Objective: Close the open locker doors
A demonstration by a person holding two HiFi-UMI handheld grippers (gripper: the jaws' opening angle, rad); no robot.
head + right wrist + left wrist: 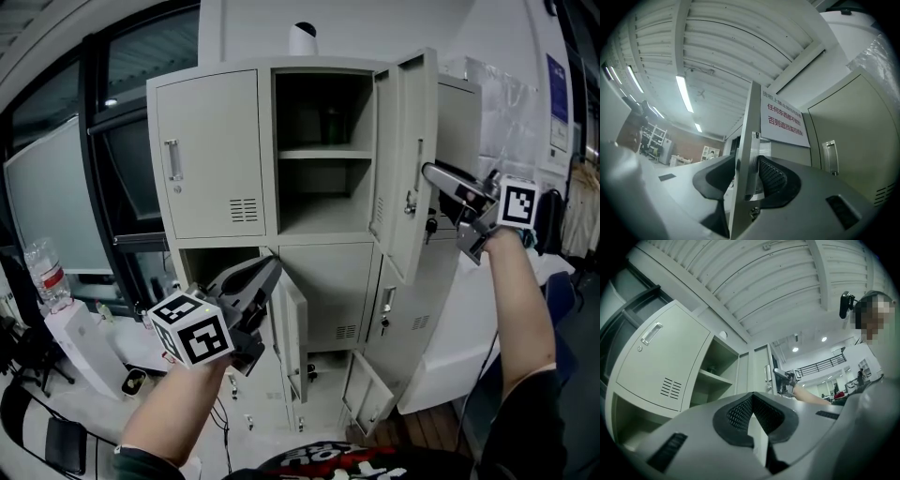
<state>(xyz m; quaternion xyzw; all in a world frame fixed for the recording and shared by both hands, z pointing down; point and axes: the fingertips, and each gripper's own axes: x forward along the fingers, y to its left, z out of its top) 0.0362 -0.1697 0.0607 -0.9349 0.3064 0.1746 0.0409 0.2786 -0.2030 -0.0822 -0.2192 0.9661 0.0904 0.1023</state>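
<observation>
Door edge [743, 154] between open right jaws; left jaws closed beside lower door [291, 323].

white sign [785, 119] | on neighbouring locker [848, 136] | two lines red Chinese print, characters unclear

Lower-left compartment [202, 260] mostly behind left gripper [273, 266]

Looks like office or lab space: grey metal lockers [211, 155], big monitor [52, 202] left, strip lights [685, 93] on ribbed ceiling [754, 282].
</observation>
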